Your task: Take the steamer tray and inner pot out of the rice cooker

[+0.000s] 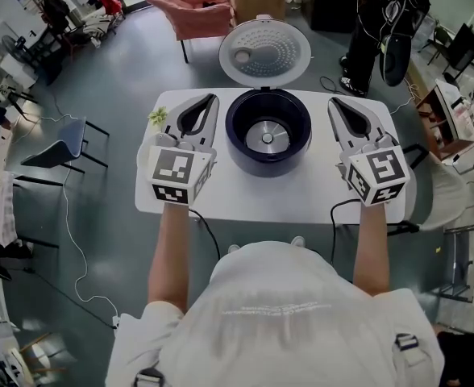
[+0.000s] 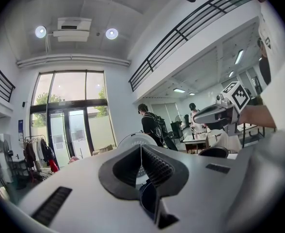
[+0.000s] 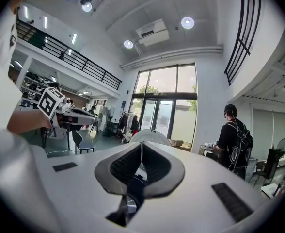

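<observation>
The dark blue rice cooker (image 1: 268,132) stands open at the back middle of the white table (image 1: 245,192). Its white lid (image 1: 264,51) is tipped back. Inside the cooker I see a silvery round bottom with a small disc at the centre. Whether that is a pot or the bare heater, I cannot tell. My left gripper (image 1: 213,99) hovers left of the cooker, shut and empty. To the cooker's right, my right gripper (image 1: 331,101) is level, shut and empty. Each gripper view shows closed jaws with the lid (image 2: 131,140) (image 3: 150,135) behind them.
A small green item (image 1: 157,117) lies at the table's back left corner. A pink chair (image 1: 193,6) stands behind the table, a blue chair (image 1: 60,147) to its left. A person in black (image 1: 382,22) stands at the back right. Cables trail on the floor.
</observation>
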`<state>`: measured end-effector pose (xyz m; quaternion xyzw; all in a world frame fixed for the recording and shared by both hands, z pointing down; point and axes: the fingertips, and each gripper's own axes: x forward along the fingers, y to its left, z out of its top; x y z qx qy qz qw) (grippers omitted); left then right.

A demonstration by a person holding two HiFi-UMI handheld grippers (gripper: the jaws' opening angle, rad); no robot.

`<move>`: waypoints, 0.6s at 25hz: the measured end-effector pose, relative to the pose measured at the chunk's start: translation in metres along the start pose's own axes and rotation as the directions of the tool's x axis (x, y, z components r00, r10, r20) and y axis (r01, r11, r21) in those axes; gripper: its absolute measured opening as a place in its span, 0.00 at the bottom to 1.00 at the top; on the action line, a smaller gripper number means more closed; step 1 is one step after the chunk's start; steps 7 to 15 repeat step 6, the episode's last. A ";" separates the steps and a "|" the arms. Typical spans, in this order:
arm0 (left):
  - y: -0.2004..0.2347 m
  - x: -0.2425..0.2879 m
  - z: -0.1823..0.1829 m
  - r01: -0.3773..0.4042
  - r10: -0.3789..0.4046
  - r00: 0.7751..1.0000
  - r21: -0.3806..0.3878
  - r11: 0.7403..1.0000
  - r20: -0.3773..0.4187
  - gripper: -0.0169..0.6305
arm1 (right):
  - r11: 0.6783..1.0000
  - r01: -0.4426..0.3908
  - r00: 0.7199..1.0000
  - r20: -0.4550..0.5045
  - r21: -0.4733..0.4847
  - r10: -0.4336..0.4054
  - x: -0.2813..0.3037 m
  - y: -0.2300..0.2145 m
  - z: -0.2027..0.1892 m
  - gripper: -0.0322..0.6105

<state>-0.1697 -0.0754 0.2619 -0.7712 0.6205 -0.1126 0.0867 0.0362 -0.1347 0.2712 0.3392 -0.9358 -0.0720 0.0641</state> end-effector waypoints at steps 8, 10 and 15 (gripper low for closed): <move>0.003 0.000 -0.001 0.001 -0.001 1.000 0.002 1.000 -0.006 0.06 | 1.000 -0.004 1.000 -0.003 0.007 0.004 0.004 0.002 -0.001 0.10; 0.003 0.000 -0.001 0.001 -0.001 1.000 0.002 1.000 -0.006 0.06 | 1.000 -0.004 1.000 -0.003 0.007 0.004 0.004 0.002 -0.001 0.10; 0.003 0.000 -0.001 0.001 -0.001 1.000 0.002 1.000 -0.006 0.06 | 1.000 -0.004 1.000 -0.003 0.007 0.004 0.004 0.002 -0.001 0.10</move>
